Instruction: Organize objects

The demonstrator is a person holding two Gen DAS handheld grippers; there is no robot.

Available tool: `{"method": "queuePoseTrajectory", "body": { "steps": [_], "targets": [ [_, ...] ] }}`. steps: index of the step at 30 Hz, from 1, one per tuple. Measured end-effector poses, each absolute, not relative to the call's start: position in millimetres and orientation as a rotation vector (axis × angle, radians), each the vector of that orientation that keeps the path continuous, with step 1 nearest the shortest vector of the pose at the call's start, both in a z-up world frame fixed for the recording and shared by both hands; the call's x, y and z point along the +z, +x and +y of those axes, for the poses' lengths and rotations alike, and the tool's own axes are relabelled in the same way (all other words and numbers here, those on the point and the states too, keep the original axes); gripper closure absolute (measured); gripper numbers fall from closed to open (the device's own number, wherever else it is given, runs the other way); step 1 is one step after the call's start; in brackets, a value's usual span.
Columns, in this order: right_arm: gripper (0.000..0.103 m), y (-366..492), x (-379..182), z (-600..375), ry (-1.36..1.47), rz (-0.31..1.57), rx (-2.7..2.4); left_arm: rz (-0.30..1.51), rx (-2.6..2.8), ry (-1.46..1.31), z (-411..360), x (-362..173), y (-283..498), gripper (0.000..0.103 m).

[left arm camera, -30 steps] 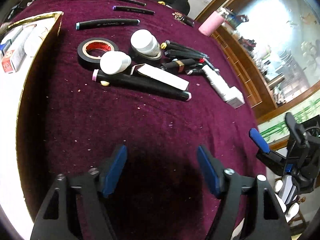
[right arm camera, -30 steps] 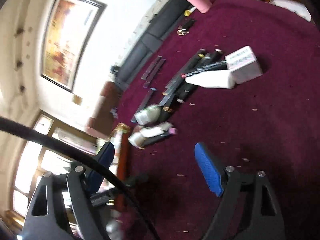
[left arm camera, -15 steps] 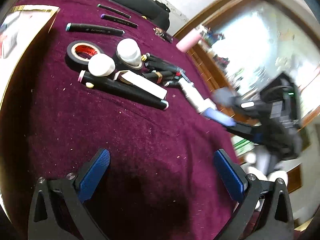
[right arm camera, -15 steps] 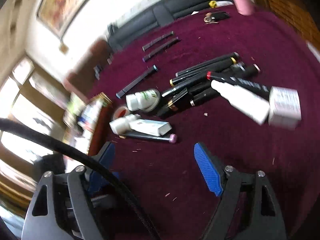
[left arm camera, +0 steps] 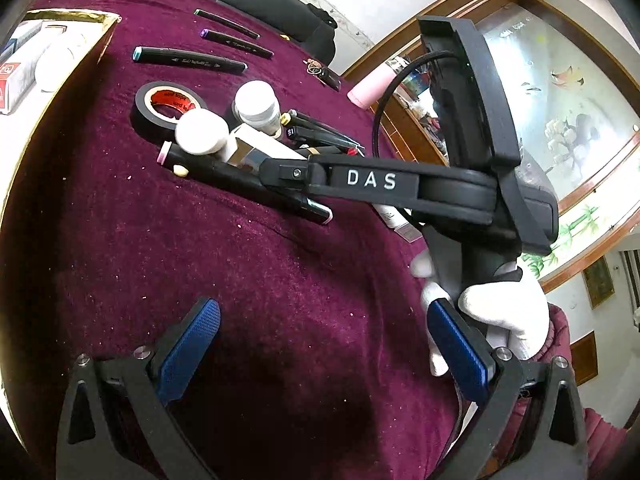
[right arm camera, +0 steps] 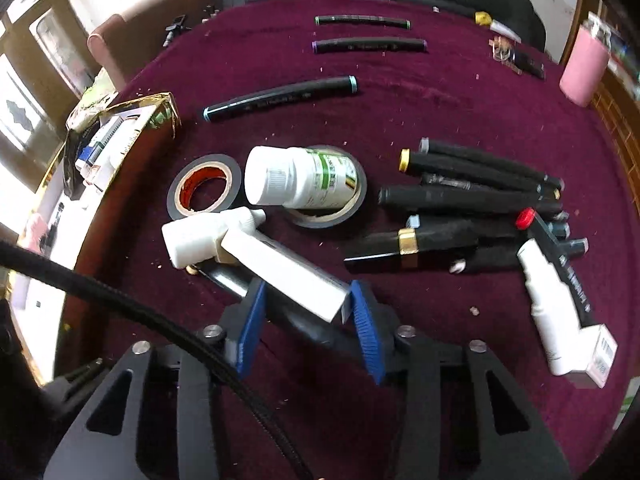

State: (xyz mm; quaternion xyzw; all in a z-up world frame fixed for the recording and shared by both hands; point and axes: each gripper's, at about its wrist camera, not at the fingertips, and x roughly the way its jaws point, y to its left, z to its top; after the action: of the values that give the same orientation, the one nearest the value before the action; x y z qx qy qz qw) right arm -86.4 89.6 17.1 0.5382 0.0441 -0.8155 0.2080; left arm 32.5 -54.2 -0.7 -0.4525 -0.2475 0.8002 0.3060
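My right gripper (right arm camera: 306, 324) has its blue pads on either side of the near end of a long white box (right arm camera: 280, 266), which lies over a black marker (right arm camera: 304, 328); a narrow gap shows at each side of the box. In the left wrist view the right gripper's arm (left arm camera: 372, 180) reaches over that box (left arm camera: 256, 148). My left gripper (left arm camera: 320, 356) is wide open and empty above bare cloth. A white pill bottle (right arm camera: 300, 178), a white dropper bottle (right arm camera: 200, 234) and a black tape roll (right arm camera: 204, 192) lie close by.
A heap of black markers (right arm camera: 480, 200) and a white spray bottle (right arm camera: 548, 304) lie to the right. Three single markers (right arm camera: 280, 98) lie in a row farther back. A gold-edged box (right arm camera: 120, 120) with packets stands at left. A pink bottle (right arm camera: 584, 72) stands far right.
My right gripper has swung in from the right and down onto the white box, narrowing its jaws around it. My left gripper has opened wider and stayed back.
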Motion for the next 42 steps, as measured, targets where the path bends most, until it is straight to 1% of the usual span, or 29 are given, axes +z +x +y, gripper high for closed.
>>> {"method": "queuePoseTrajectory", "body": {
  "steps": [2, 5, 8, 10, 13, 16, 17, 19, 21, 24, 26, 27, 28, 29, 30, 31, 33, 34, 35, 37, 42],
  "targets": [
    [0.074, -82.4, 16.7, 95.3, 1.515, 0.059, -2.239, -0.655, 2.117, -1.198, -54.3, -0.2, 33.3, 0.002],
    [0.081, -66.2, 14.1, 107.3, 1.541, -0.053, -2.157, -0.653, 2.118, -1.199, -54.0, 0.0, 32.9, 0.002],
    [0.081, -40.5, 9.4, 116.6, 1.594, -0.102, -2.072, -0.644, 2.119, -1.204, -53.3, -0.4, 32.9, 0.003],
    [0.081, -24.4, 5.4, 131.2, 1.621, -0.178, -2.028, -0.531, 2.113, -1.215, -40.6, 2.6, 38.6, 0.002],
    [0.081, -13.4, 5.9, 147.1, 1.602, -0.193, -2.033, -0.442, 2.126, -1.230, -27.1, 4.2, 44.4, 0.002],
    [0.081, -8.3, 20.7, 158.9, 1.540, -0.240, -2.066, -0.498, 2.102, -1.249, -31.6, 2.9, 40.6, 0.002],
    [0.078, -8.6, 26.3, 161.6, 1.514, -0.248, -2.087, -0.530, 2.089, -1.263, -34.8, 2.3, 37.4, 0.002],
    [0.077, -10.0, 36.7, 166.7, 1.470, -0.224, -2.152, -0.604, 2.101, -1.317, -39.1, 2.5, 27.2, 0.002],
    [0.077, -13.9, 42.6, 171.0, 1.442, -0.238, -2.194, -0.598, 2.170, -1.364, -36.5, 3.2, 10.5, 0.002],
    [0.077, -13.9, 49.2, 188.7, 1.383, -0.341, -2.217, -0.482, 2.314, -1.442, -19.2, 5.4, -7.9, 0.002],
    [0.077, -13.6, 51.3, 197.7, 1.367, -0.373, -2.231, -0.288, 2.416, -1.491, 4.9, 3.9, -20.8, 0.003],
    [0.077, -11.5, 50.7, 202.9, 1.366, -0.390, -2.236, -0.172, 2.457, -1.506, 17.7, 2.1, -25.3, 0.006],
    [0.077, -10.5, 50.5, 207.3, 1.367, -0.402, -2.238, -0.049, 2.499, -1.509, 30.1, -0.2, -28.2, 0.014],
    [0.077, -9.6, 50.7, 210.1, 1.367, -0.411, -2.243, 0.008, 2.522, -1.499, 34.8, -0.8, -27.6, 0.018],
    [0.077, -9.1, 51.4, 212.5, 1.365, -0.415, -2.247, 0.028, 2.523, -1.478, 35.6, 0.4, -25.5, 0.034],
    [0.077, -8.7, 53.0, 214.9, 1.360, -0.412, -2.250, 0.038, 2.510, -1.469, 33.3, 2.0, -23.8, 0.059],
    [0.071, -10.0, 54.9, 213.7, 1.356, -0.387, -2.253, 0.019, 2.459, -1.474, 18.8, 4.7, -21.0, 0.077],
    [0.068, -11.8, 54.7, 209.8, 1.356, -0.366, -2.255, -0.011, 2.440, -1.489, 5.6, 4.5, -20.4, 0.090],
    [0.067, -13.9, 53.7, 204.6, 1.356, -0.346, -2.254, -0.010, 2.443, -1.499, -3.6, 6.2, -18.4, 0.092],
    [0.067, -20.5, 52.3, 189.1, 1.358, -0.296, -2.240, -0.018, 2.440, -1.512, -23.7, 6.7, -12.4, 0.092],
    [0.067, -40.6, 44.4, 149.0, 1.378, -0.155, -2.247, -0.013, 2.422, -1.503, -34.3, 8.7, -1.6, 0.092]
  ]
}}
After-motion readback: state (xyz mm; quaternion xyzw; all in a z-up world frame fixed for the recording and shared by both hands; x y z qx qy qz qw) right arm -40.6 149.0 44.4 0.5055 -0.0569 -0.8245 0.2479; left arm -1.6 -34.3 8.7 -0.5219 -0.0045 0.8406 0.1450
